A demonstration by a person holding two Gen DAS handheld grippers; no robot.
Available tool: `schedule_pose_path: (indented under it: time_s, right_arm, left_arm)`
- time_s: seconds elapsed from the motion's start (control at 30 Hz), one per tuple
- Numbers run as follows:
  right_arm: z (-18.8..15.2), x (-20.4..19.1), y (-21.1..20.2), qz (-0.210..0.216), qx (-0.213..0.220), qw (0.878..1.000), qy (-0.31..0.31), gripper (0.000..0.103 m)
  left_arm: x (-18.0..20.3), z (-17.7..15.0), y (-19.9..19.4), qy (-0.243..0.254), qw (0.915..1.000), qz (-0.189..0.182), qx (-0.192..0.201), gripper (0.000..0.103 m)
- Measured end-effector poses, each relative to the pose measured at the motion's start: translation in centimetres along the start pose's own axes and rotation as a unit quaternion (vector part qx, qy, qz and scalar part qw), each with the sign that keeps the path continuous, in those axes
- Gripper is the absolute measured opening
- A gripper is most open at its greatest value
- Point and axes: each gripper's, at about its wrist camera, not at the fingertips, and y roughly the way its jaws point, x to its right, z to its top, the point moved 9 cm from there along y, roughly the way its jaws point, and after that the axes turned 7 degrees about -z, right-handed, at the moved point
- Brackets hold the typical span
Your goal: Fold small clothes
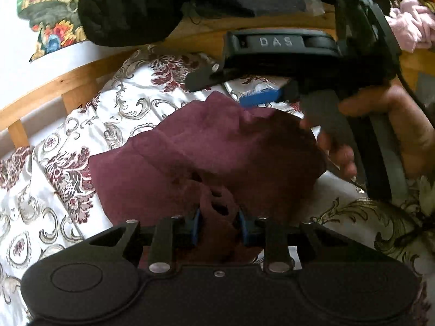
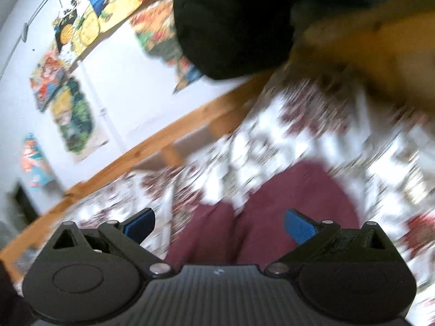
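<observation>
A maroon cloth (image 1: 206, 152) lies crumpled on the floral bedspread (image 1: 54, 179). My left gripper (image 1: 219, 225) is shut on a bunched edge of the cloth near the camera. My right gripper (image 1: 231, 92) shows in the left wrist view above the cloth's far edge, held by a hand, with its blue pads (image 1: 261, 96) apart. In the blurred right wrist view the right gripper (image 2: 220, 225) is open and empty, with the maroon cloth (image 2: 272, 217) below and between its fingers.
A wooden bed rail (image 1: 68, 87) runs along the far side of the bedspread. Black rolled fabric (image 1: 125, 8) sits on the rail. Pink clothing (image 1: 410, 27) lies at the far right. Colourful posters (image 2: 70, 108) hang on the white wall.
</observation>
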Motion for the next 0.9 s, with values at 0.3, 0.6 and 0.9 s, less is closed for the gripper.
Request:
schedule_pose_path:
  time_s: [0.3,0.6,0.9]
  right_arm:
    - [-3.0,-0.8,4.6,0.018,-0.086,0.996,0.022,0.103]
    - [-4.7,-2.7,8.0,0.015,-0.125,0.992,-0.012,0.087]
    - [-4.9,-0.9,8.9,-0.001,-0.132,0.99,0.05,0.038]
  left_arm:
    - [0.3,-0.6,-1.6,0.004,1.0,-0.001,0.009,0.065]
    - [0.3,-1.7,-2.8,0.066,0.9977,0.001,-0.013,0.061]
    - [-1.0,-1.4,-2.8,0.026,0.9996,-0.004,-0.004,0.025]
